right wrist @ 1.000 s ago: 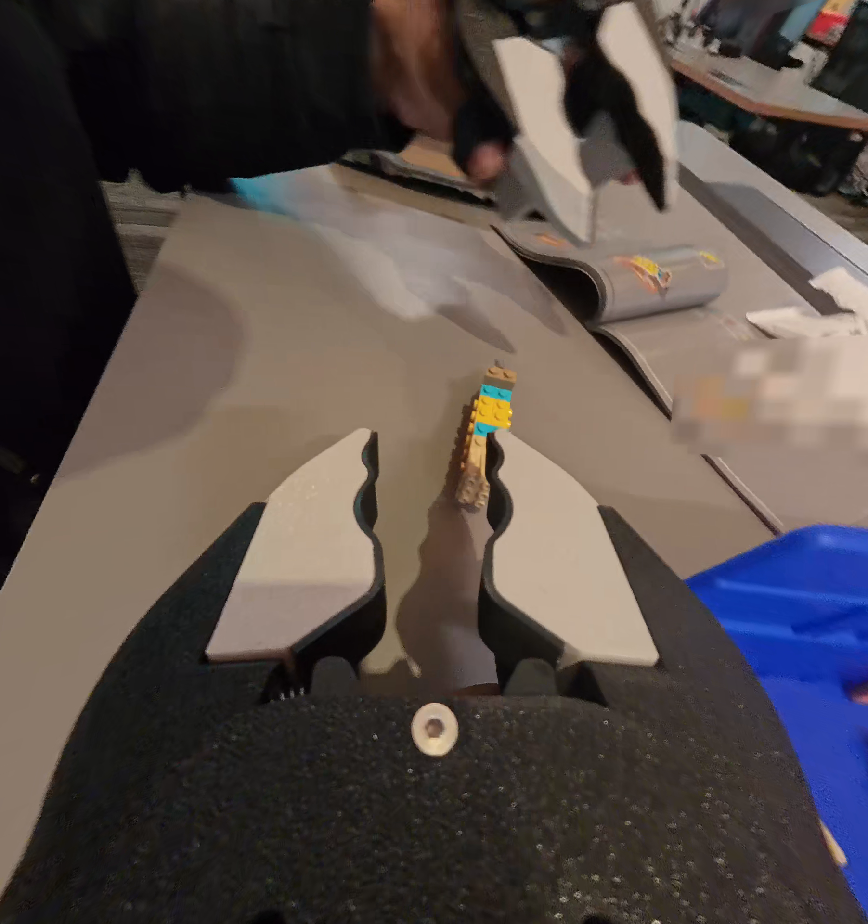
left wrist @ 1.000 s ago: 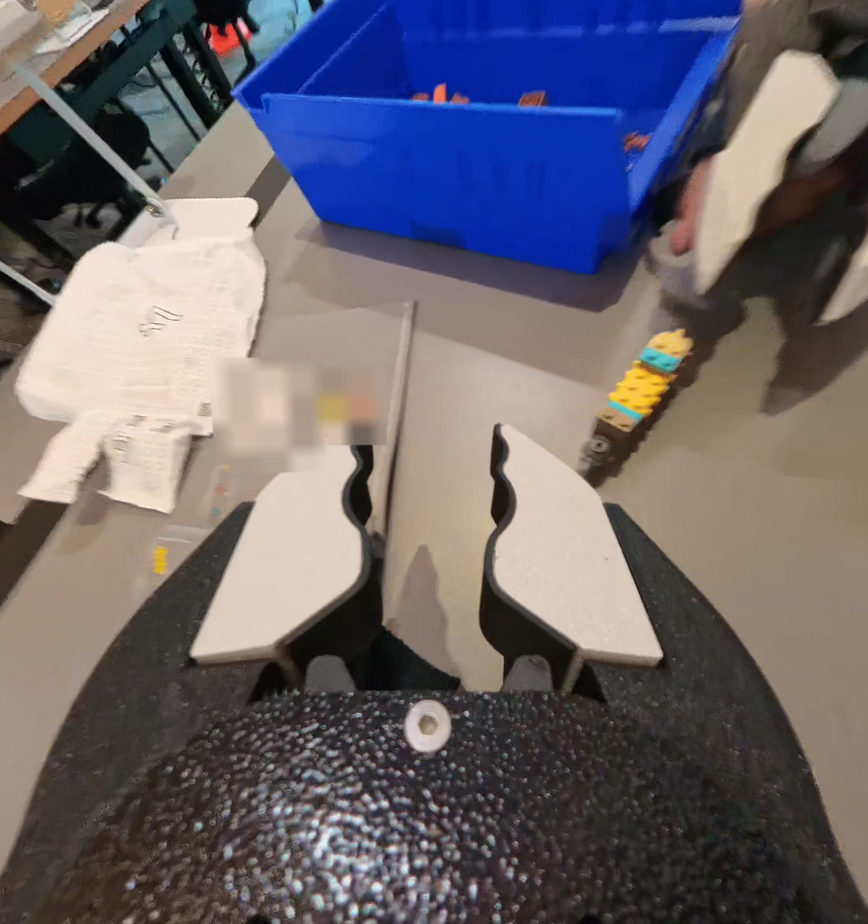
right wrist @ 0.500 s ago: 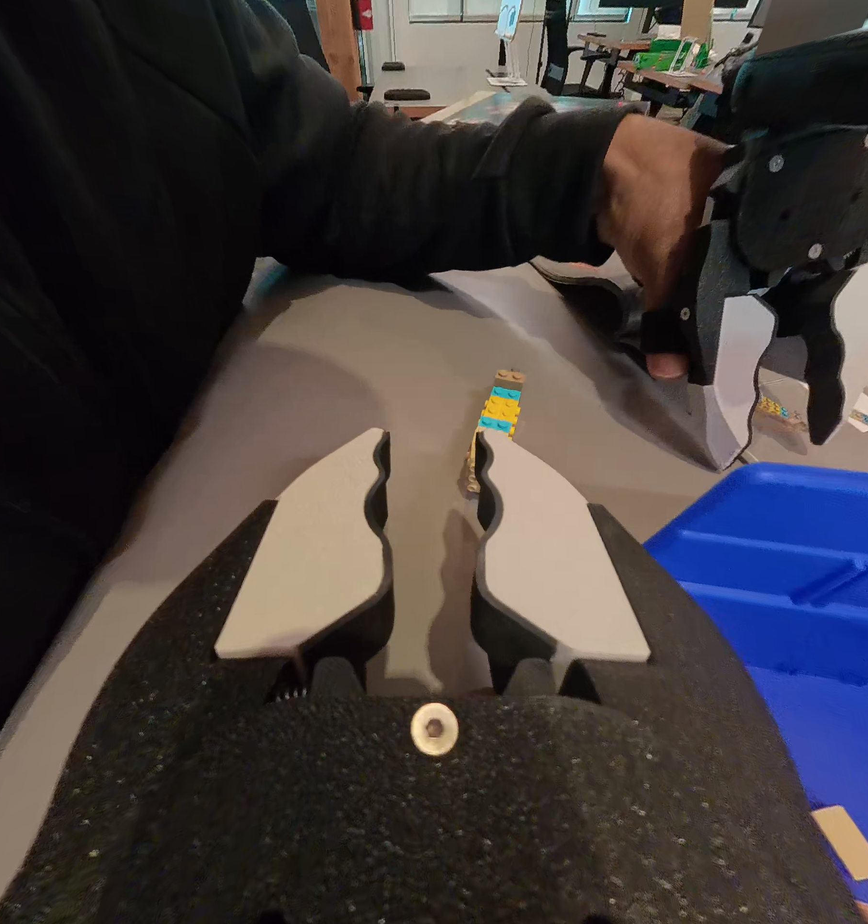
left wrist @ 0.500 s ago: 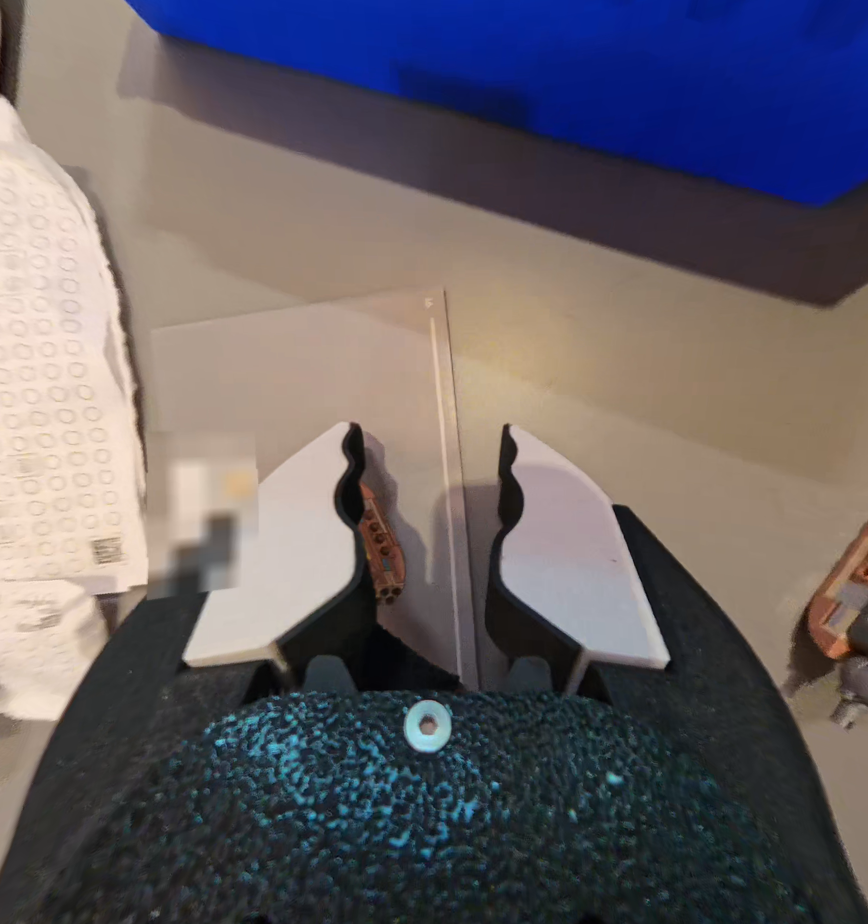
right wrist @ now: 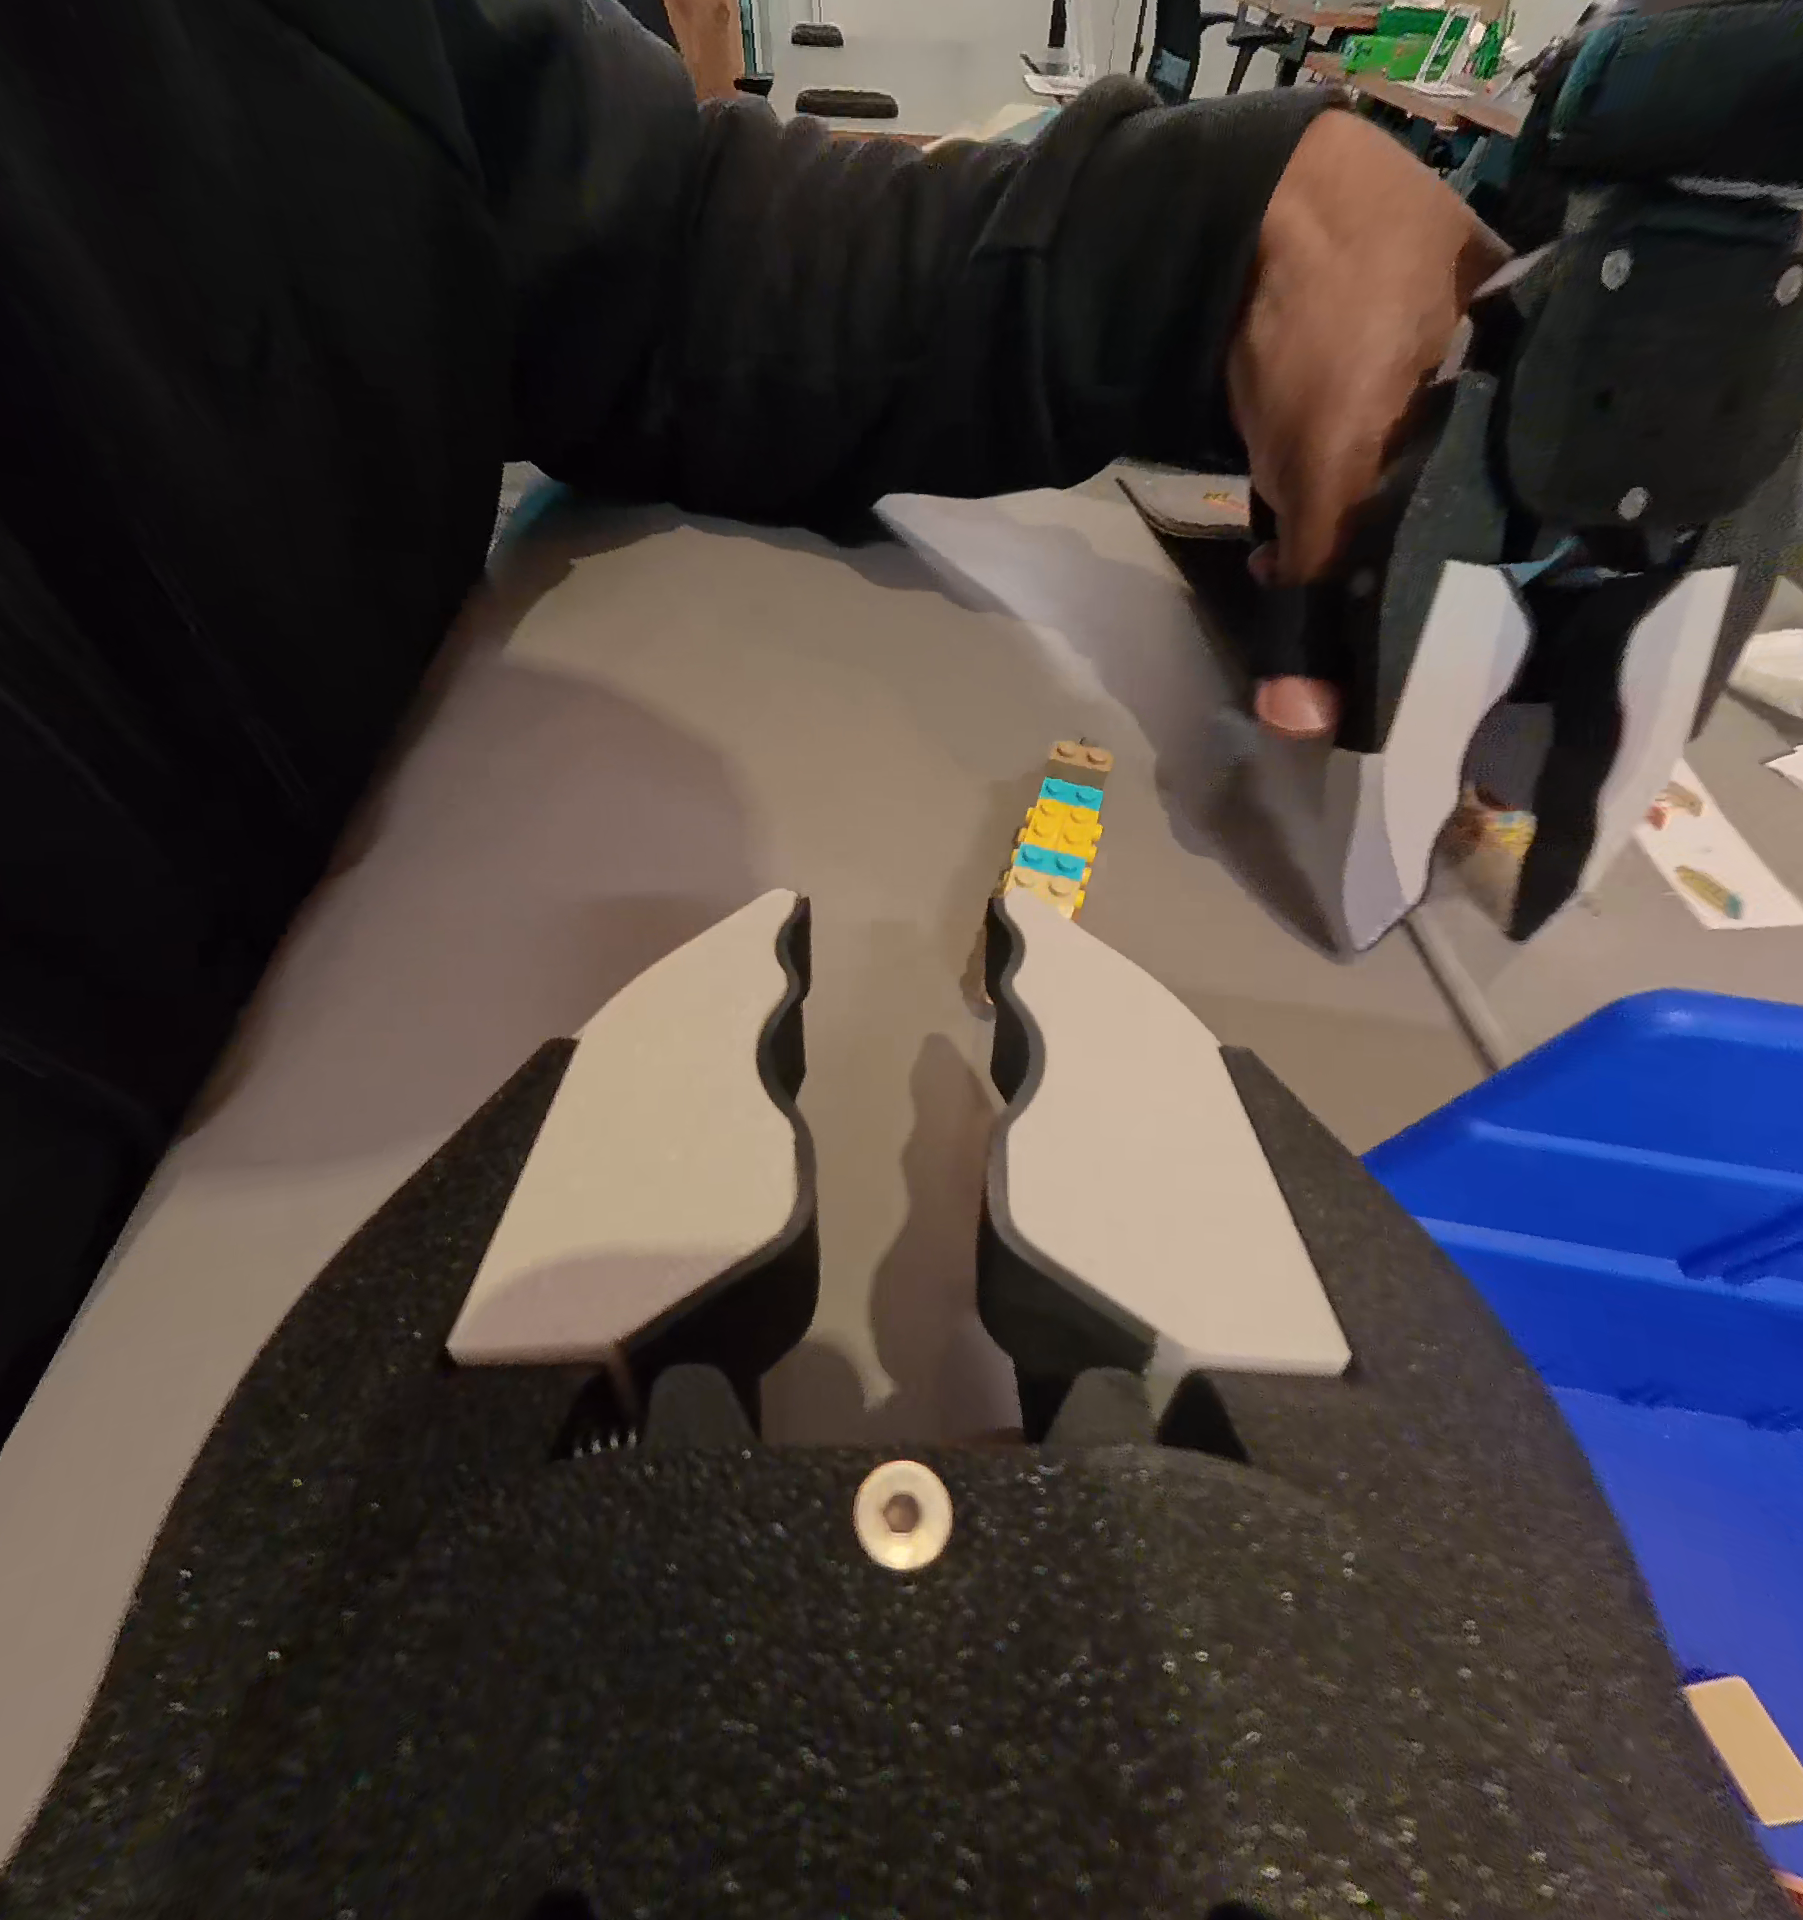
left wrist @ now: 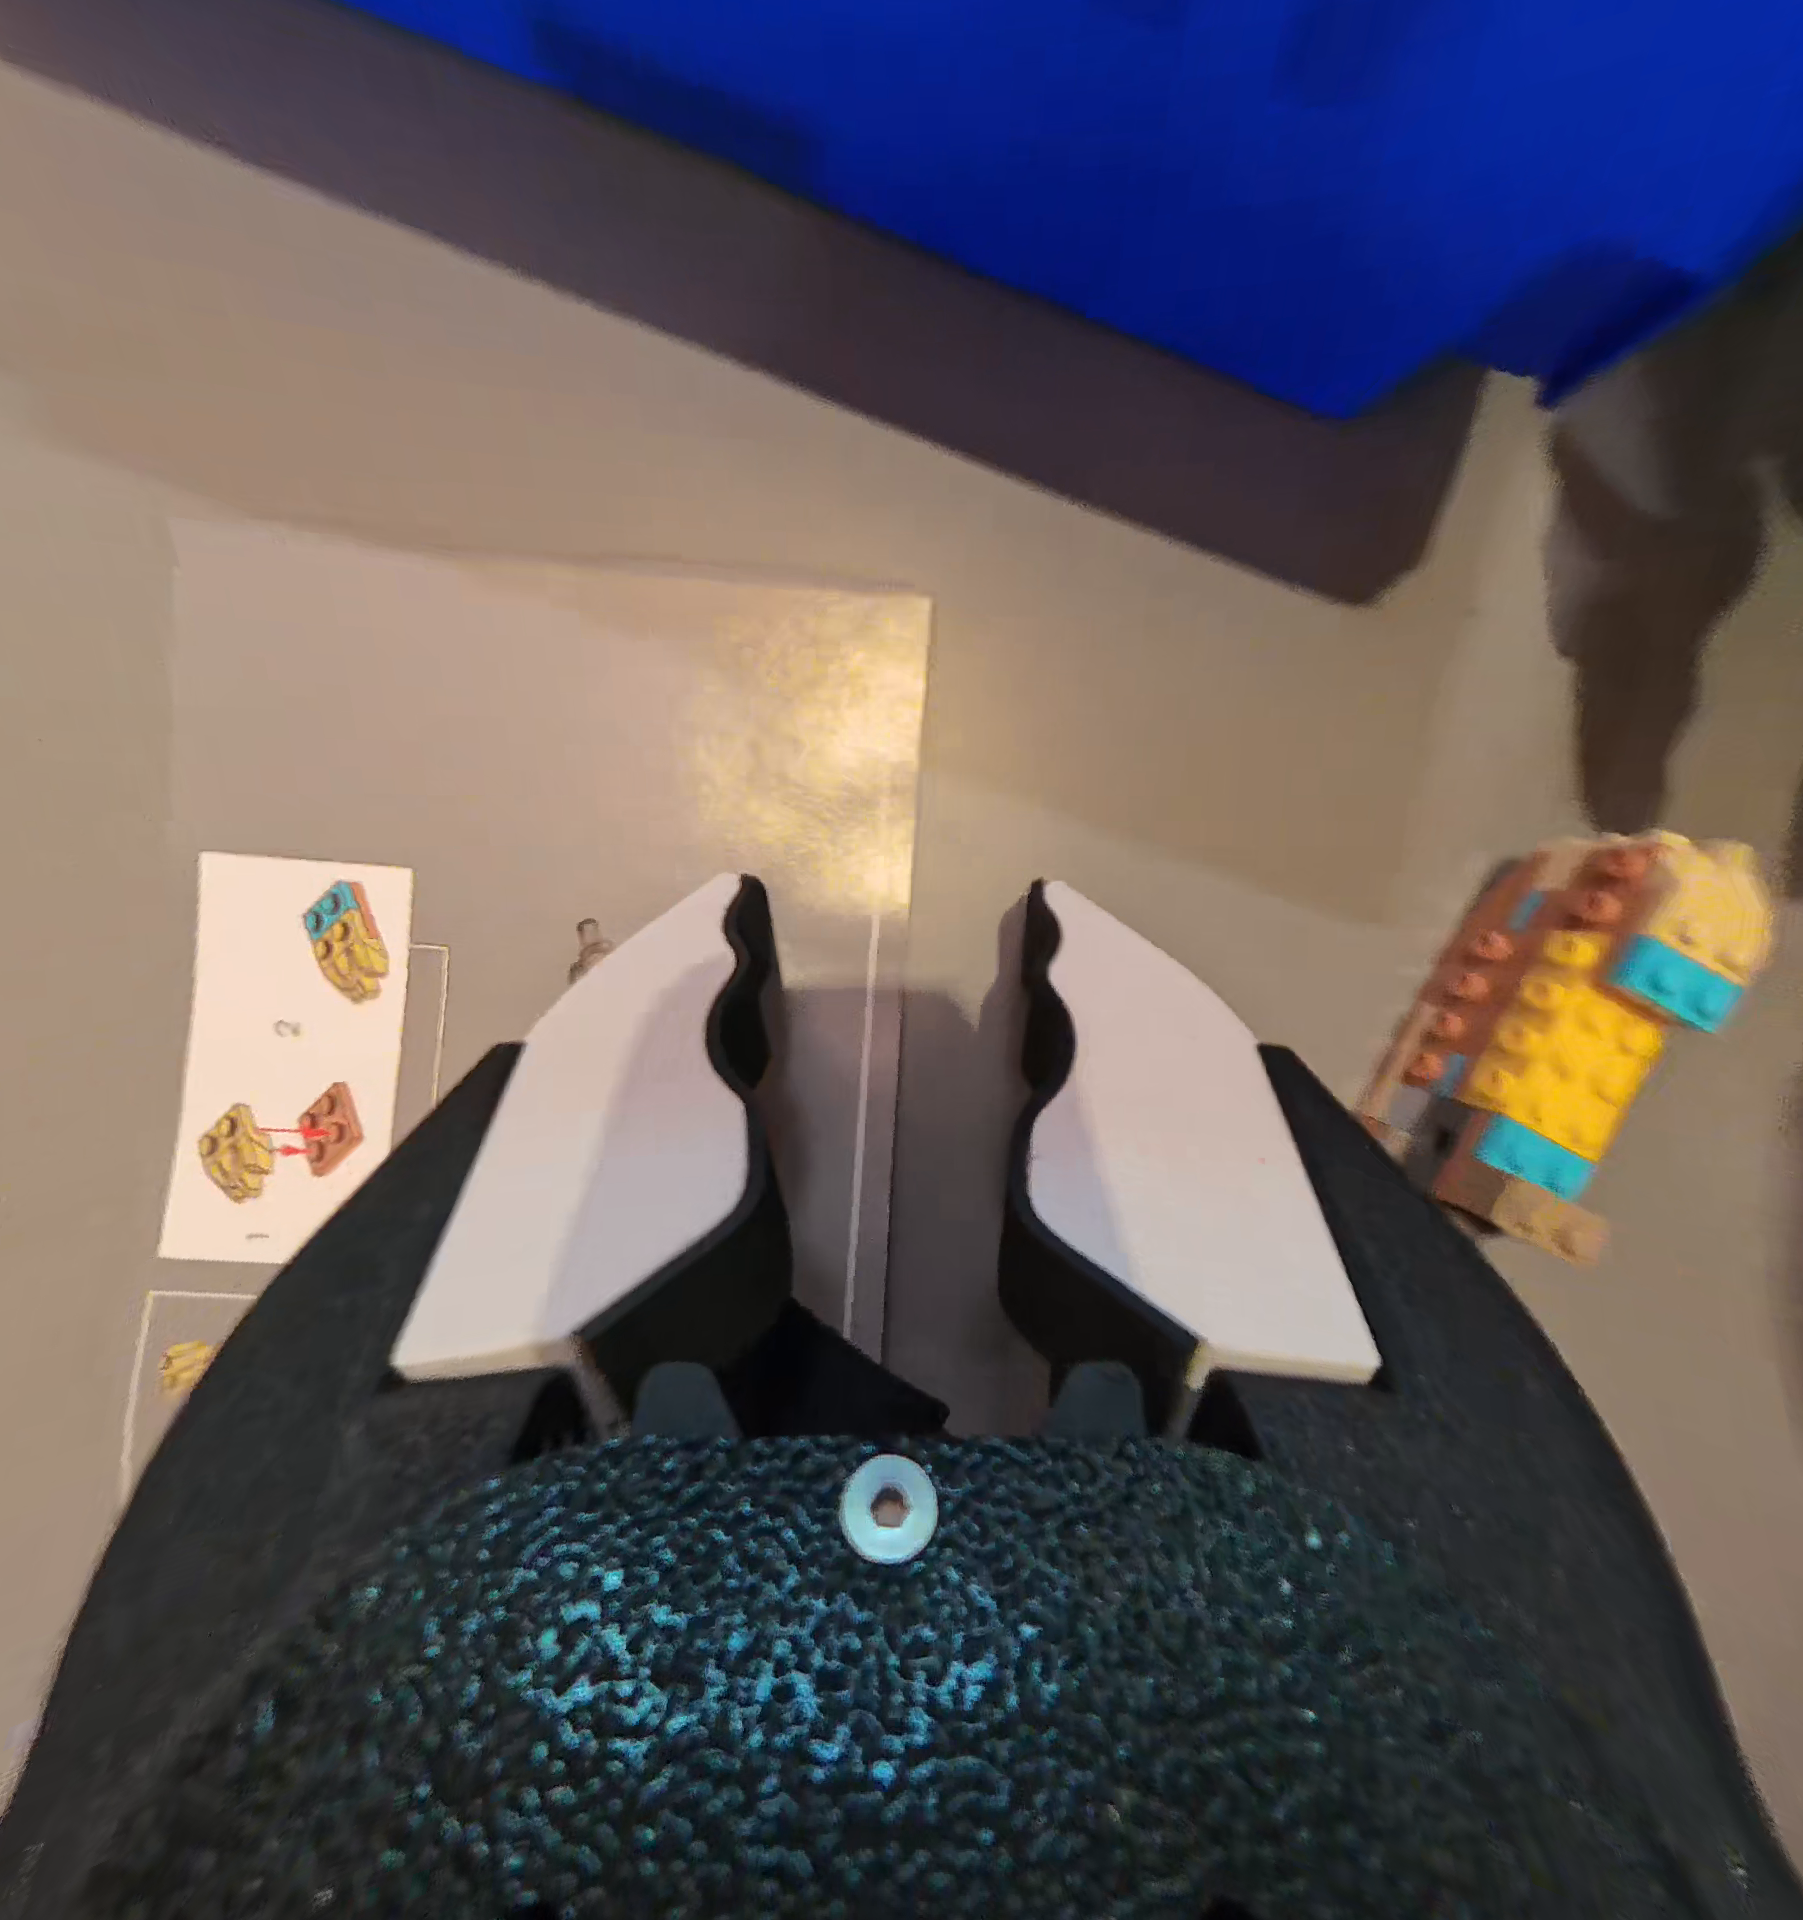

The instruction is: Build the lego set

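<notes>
A lego build point(left wrist: 1562, 1039) of yellow, teal and brown bricks lies on the grey table, just right of my left gripper point(left wrist: 892, 914). That gripper is open and empty and points down over an instruction booklet page point(left wrist: 564, 727). In the right wrist view the same build point(right wrist: 1063, 821) lies just beyond the right fingertip of my right gripper point(right wrist: 897, 920), which is open and empty, low over the table. The left gripper point(right wrist: 1458, 925) shows there too, held by a hand, jaws apart and pointing down.
A blue bin point(left wrist: 1084, 156) stands behind the booklet; its ribbed rim point(right wrist: 1655, 1195) is at my right. A white instruction panel point(left wrist: 294, 1039) and a small grey pin point(left wrist: 585, 940) lie by the left finger. A dark sleeve point(right wrist: 772, 260) crosses the table. Loose papers point(right wrist: 1707, 862) lie far right.
The left gripper has dropped toward the booklet and swung so the build now sits close on its right. The small brown piece seen by its left finger no longer shows. The right gripper barely moved.
</notes>
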Available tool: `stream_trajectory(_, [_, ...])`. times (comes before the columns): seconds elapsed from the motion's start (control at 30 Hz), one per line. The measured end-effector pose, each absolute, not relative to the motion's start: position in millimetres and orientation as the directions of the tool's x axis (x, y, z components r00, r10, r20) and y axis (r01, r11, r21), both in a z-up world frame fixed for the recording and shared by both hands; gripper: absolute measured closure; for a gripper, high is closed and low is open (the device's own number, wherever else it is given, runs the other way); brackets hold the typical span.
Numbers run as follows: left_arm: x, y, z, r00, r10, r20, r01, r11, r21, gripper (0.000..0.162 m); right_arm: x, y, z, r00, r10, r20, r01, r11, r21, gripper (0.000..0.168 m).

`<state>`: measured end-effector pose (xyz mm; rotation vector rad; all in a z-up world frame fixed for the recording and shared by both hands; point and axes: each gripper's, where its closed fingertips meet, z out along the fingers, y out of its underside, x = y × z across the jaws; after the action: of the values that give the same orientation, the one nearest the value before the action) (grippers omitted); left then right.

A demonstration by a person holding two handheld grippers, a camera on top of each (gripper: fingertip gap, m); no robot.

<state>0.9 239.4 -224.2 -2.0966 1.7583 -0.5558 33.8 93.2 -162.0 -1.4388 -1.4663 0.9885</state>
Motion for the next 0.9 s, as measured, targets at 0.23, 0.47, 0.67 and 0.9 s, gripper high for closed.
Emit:
stream_trajectory(0.23, [5, 221, -215, 0.032, -0.998, 0.052, -0.852, -0.054, -0.521, 0.116, 35, 94, -160, 0.004, 1.000, 0.018, 0.327, 0.016, -0.945, 0.137])
stream_trajectory(0.47, [10, 233, -220, 0.004, -0.999, -0.054, -0.861, 0.024, -0.508, 0.115, 36, 93, -160, -0.003, 1.000, 0.010, 0.330, 0.010, -0.944, 0.137])
stream_trajectory(0.67, [10, 232, -222, -0.008, -0.999, -0.039, -0.857, 0.027, -0.514, 0.114, 36, 92, -161, -0.008, 1.000, 0.016, 0.334, 0.018, -0.942, 0.137])
stream_trajectory(0.9, [9, 236, -225, 0.008, -0.999, -0.047, -0.863, 0.016, -0.504, 0.116, 36, 91, -162, -0.010, 1.000, 0.020, 0.337, 0.022, -0.941, 0.137])
